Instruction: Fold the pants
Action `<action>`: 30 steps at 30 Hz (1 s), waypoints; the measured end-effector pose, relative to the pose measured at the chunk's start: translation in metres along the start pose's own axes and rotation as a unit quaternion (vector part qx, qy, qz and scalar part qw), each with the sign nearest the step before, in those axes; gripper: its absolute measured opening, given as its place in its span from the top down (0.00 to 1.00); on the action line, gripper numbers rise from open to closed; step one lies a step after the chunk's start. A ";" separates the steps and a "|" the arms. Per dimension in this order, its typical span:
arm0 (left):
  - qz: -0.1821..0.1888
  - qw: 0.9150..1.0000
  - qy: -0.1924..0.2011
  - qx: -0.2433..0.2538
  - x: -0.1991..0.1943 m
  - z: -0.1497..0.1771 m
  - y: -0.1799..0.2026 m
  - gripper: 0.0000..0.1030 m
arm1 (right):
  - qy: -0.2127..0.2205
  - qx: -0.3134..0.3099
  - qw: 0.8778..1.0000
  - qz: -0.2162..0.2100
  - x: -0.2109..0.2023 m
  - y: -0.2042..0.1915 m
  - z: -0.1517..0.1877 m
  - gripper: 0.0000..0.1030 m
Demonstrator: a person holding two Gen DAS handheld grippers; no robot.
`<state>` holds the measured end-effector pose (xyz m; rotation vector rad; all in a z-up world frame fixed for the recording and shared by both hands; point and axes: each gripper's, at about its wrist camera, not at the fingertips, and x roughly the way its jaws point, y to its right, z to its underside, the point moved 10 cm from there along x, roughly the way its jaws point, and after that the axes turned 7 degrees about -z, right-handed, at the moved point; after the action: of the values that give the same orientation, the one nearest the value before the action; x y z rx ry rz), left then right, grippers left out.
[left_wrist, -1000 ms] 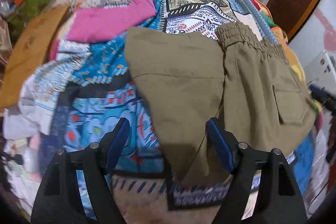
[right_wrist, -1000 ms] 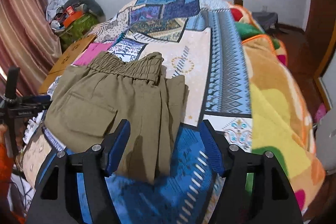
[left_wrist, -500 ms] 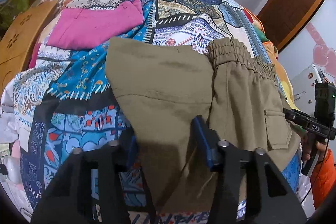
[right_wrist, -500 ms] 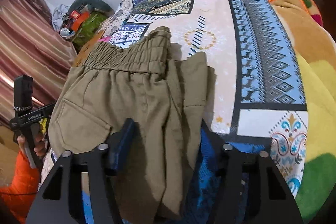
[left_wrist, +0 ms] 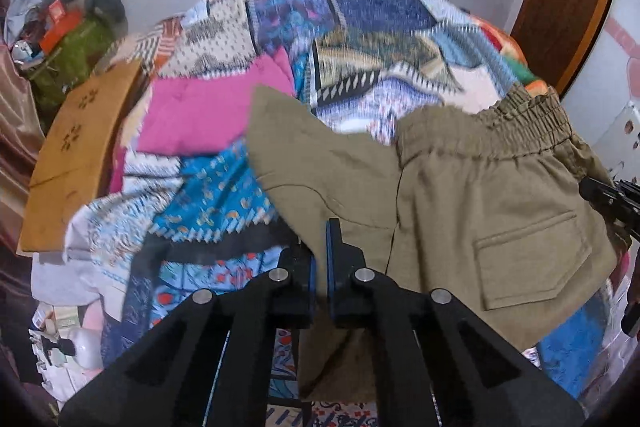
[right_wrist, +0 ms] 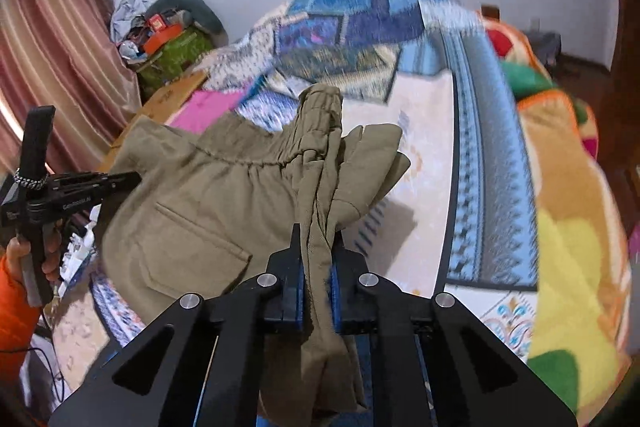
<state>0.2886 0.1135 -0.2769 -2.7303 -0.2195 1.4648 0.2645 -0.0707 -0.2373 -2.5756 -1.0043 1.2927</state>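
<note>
The olive pants (left_wrist: 460,195), partly folded, with an elastic waistband (left_wrist: 516,123) and a back pocket (left_wrist: 532,255), are lifted above the patchwork bedspread (left_wrist: 352,23). My left gripper (left_wrist: 320,259) is shut on the near edge of the pants at their left side. In the right wrist view my right gripper (right_wrist: 316,267) is shut on a bunched fold of the pants (right_wrist: 208,195) at their right side. The cloth hangs between the two grippers and its lower part drops out of sight below them.
A pink cloth (left_wrist: 204,115) lies on the bed behind the pants. A wooden board (left_wrist: 76,155) and a pile of bags (left_wrist: 76,43) stand at the bed's left. A yellow and orange blanket (right_wrist: 568,227) covers the right side. A curtain (right_wrist: 48,47) hangs at the left.
Both grippers have gone from open around the pants' edge to shut on it. The pants have been lifted off the bed, and both views have tilted up.
</note>
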 end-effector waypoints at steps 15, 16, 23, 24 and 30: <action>-0.043 0.994 0.096 -0.025 -0.066 -0.078 -0.071 0.97 | 0.072 -0.095 0.993 0.004 -0.016 -0.066 -0.102 0.92; -0.048 0.993 0.100 -0.028 -0.067 -0.084 -0.077 0.97 | 0.074 -0.100 0.992 0.002 -0.011 -0.070 -0.109 0.92; -0.080 0.989 0.114 -0.057 -0.045 -0.121 -0.131 0.97 | 0.082 -0.120 0.989 -0.010 0.033 -0.092 -0.153 0.92; -0.084 0.988 0.112 -0.062 -0.038 -0.126 -0.140 0.97 | 0.083 -0.123 0.989 -0.011 0.040 -0.096 -0.158 0.92; -0.107 0.987 0.095 -0.076 0.014 -0.146 -0.184 0.97 | 0.074 -0.127 0.989 -0.020 0.101 -0.105 -0.185 0.92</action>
<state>0.3980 0.3032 -0.1891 -2.8307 -0.6196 1.1712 0.3905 0.1078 -0.1512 -2.7678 -1.2557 1.0036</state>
